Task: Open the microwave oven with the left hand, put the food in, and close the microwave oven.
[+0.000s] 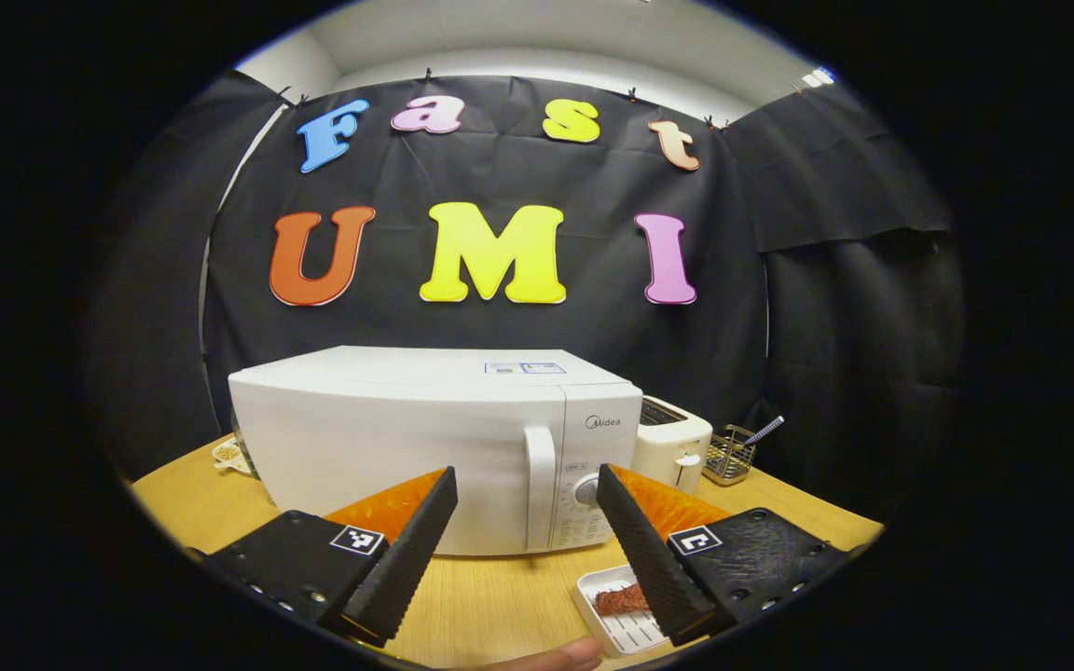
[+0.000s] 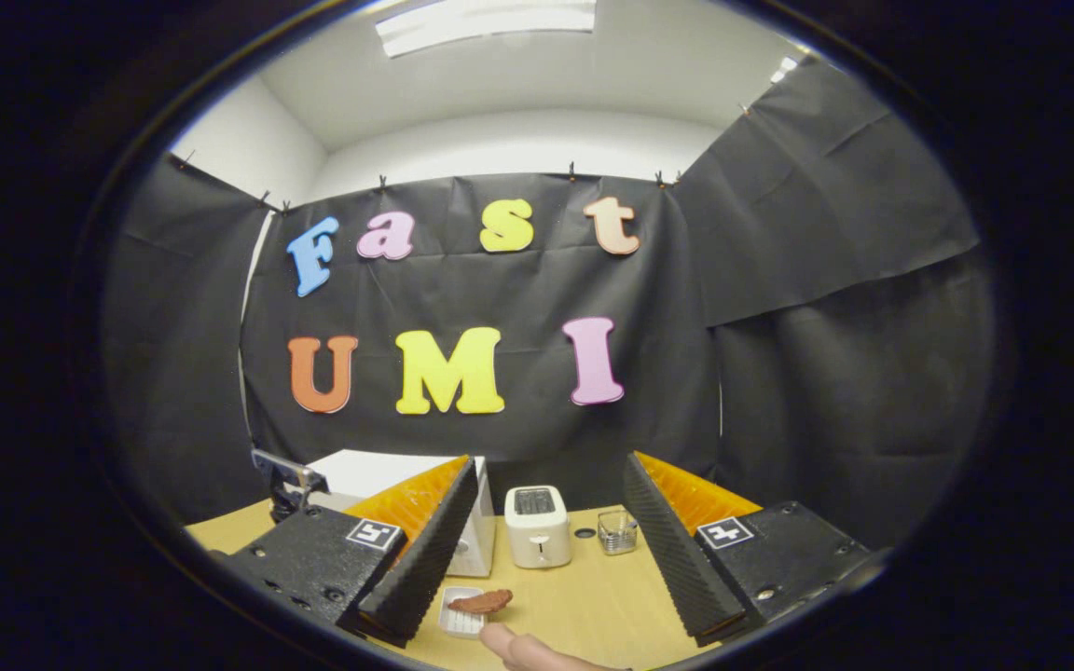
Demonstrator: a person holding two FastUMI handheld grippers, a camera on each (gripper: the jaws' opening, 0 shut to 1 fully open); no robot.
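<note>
The white microwave (image 1: 406, 438) stands on the wooden table with its door shut and its vertical handle (image 1: 540, 485) facing me. My left gripper (image 1: 526, 473) is open, a short way in front of the handle, holding nothing. A reddish-brown piece of food (image 1: 619, 599) lies on a small white tray (image 1: 630, 636) at the table's front, under the left gripper's right finger. In the right gripper view the same food (image 2: 481, 602) and tray (image 2: 456, 623) sit low and left, and the microwave (image 2: 360, 471) is partly hidden. My right gripper (image 2: 551, 461) is open and empty, well above the table.
A white toaster (image 1: 672, 447) stands right of the microwave, with a wire basket (image 1: 731, 454) holding a utensil beyond it. The toaster (image 2: 538, 527) and basket (image 2: 617, 531) appear between the right fingers. A person's fingertip (image 2: 518, 648) pokes in beside the tray. Bare tabletop (image 1: 500, 596) lies before the microwave.
</note>
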